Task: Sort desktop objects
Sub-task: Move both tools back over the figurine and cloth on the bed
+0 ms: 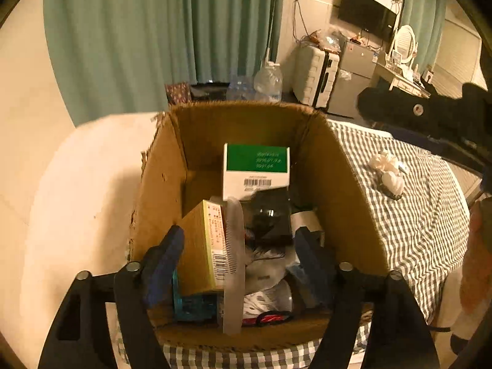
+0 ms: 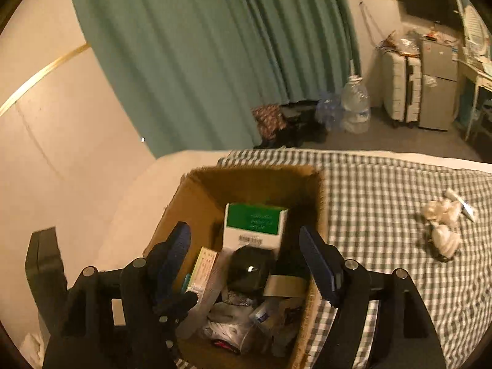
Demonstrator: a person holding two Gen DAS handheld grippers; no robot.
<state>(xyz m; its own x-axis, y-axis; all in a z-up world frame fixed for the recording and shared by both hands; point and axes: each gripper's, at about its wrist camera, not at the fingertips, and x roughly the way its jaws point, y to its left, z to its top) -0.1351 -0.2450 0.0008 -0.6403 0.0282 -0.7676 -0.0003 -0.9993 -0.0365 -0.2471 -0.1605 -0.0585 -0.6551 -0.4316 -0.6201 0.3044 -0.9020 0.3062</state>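
Note:
An open cardboard box (image 1: 338, 178) stands on a checked cloth (image 1: 415, 215). It holds a green-and-white carton (image 1: 256, 169), a yellow carton (image 1: 204, 246), a clear comb (image 1: 235, 261), a black object (image 1: 270, 218) and other small items. My left gripper (image 1: 241, 252) is open and empty, hanging over the box. My right gripper (image 2: 246, 258) is open and empty above the same box (image 2: 184, 203); the green carton (image 2: 255, 224) shows between its fingers. The right gripper also shows at the right edge of the left wrist view (image 1: 430, 113). Crumpled white tissues (image 2: 442, 221) lie on the cloth (image 2: 384, 200).
A small tube (image 2: 461, 203) lies beside the tissues. Behind the table are a green curtain (image 2: 215, 46), water bottles (image 2: 353, 107), a white suitcase (image 2: 401, 92) and a small fridge (image 2: 436, 83). A pale wall is on the left.

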